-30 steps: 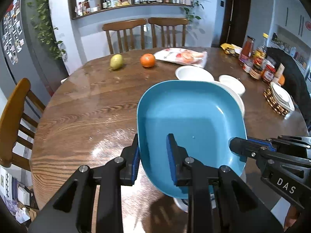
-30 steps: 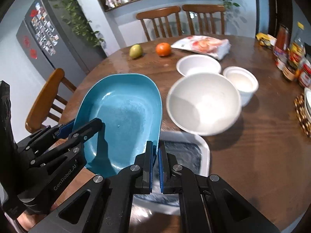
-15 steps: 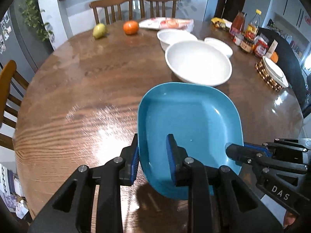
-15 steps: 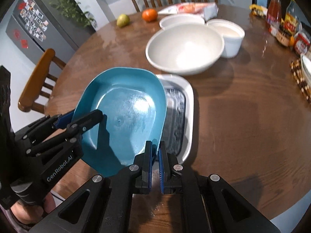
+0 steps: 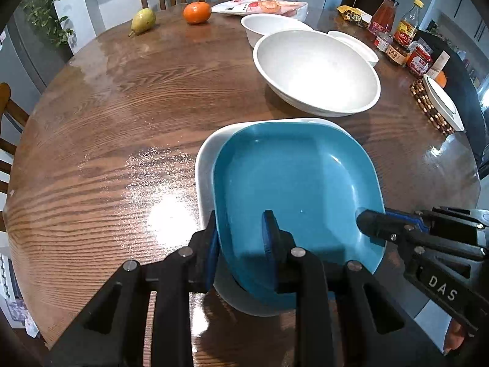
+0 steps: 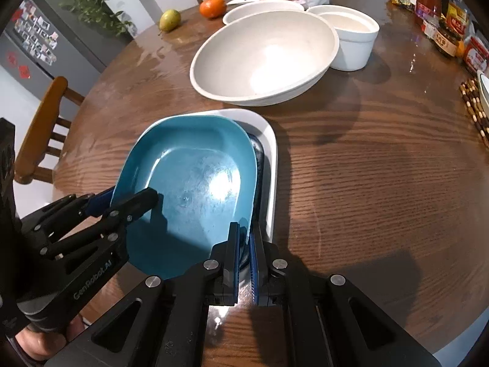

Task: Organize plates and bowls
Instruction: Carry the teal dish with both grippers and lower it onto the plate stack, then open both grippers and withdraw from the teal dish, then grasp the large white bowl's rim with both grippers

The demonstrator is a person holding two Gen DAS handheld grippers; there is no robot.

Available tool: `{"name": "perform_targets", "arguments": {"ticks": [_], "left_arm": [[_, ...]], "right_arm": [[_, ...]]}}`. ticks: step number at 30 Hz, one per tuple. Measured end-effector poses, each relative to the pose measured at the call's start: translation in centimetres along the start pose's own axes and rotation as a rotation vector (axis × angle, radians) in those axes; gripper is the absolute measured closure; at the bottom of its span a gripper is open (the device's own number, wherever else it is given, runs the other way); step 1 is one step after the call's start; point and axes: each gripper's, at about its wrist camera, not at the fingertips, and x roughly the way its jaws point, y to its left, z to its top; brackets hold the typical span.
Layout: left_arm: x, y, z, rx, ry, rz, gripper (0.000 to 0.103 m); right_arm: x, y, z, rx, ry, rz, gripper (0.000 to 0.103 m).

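Note:
A blue rectangular plate (image 5: 293,183) (image 6: 189,177) sits low over a white rectangular plate (image 5: 203,165) (image 6: 269,140) at the table's near edge. My left gripper (image 5: 241,238) is shut on the blue plate's near-left rim, one finger inside and one outside. It also shows in the right wrist view (image 6: 131,195). My right gripper (image 6: 243,244) is shut on the blue plate's right rim. It also shows in the left wrist view (image 5: 371,226). A large white bowl (image 5: 318,70) (image 6: 266,58) stands just beyond the plates.
A smaller white bowl (image 5: 269,26) and a white round dish (image 6: 351,39) stand behind the large bowl. A pear (image 5: 142,21), an orange (image 5: 197,12), a snack bag (image 5: 262,4), sauce bottles (image 5: 394,36) and a dish on a beaded mat (image 5: 440,104) line the far and right edges.
Both grippers have lowered the blue plate onto the white plate and levelled it. The cameras have tipped downward and moved closer to the table.

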Motion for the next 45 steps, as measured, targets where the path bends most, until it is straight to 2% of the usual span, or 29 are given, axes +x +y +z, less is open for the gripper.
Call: {"name": "perform_targets", "arguments": {"ticks": [8,11,14,15,16,17,19,22,27,32,45], "left_arm": [[0.1,0.2,0.3,0.002,-0.001,0.006,0.078],[-0.1,0.4,0.4,-0.007,0.004,-0.013,0.073],[-0.6,0.4,0.5,-0.007,-0.004,-0.034,0.059],[-1.0,0.3,0.5,-0.001,-0.014,-0.034,0.049],[-1.3,0.2,0.6,0.005,-0.026,-0.010,0.029],[-1.6,0.2,0.6,0.010,-0.040,0.010,0.023],[-2.2,0.6,0.7,0.005,-0.061,0.015,0.021],[-2.5,1.5,1.0,-0.022,-0.066,0.017,0.020],[-3.0,2.7,2.0,-0.074,-0.073,0.023,0.016],[-3.7,2.8,3.2,-0.093,-0.099,0.032,0.012],[-3.7,-0.1,7.6,-0.020,-0.171,0.083,0.002]], "right_arm": [[0.1,0.1,0.6,-0.021,-0.009,-0.021,0.096],[0.0,0.2,0.9,-0.034,-0.010,-0.027,0.096],[-0.3,0.3,1.1,-0.051,-0.010,-0.031,0.095],[-0.6,0.1,1.1,-0.051,-0.013,-0.028,0.094],[-0.8,0.1,1.2,-0.049,-0.020,-0.026,0.092],[-0.9,0.0,1.3,-0.047,-0.025,-0.027,0.089],[-1.4,-0.4,1.4,-0.031,-0.036,-0.026,0.070],[-2.4,-1.4,1.5,0.008,-0.068,-0.017,0.059],[-3.7,-3.8,1.8,0.111,-0.110,0.022,0.058],[-4.6,-5.3,2.0,0.156,-0.139,0.008,0.055],[-6.0,-8.3,3.3,0.187,-0.185,-0.016,0.055]]}}
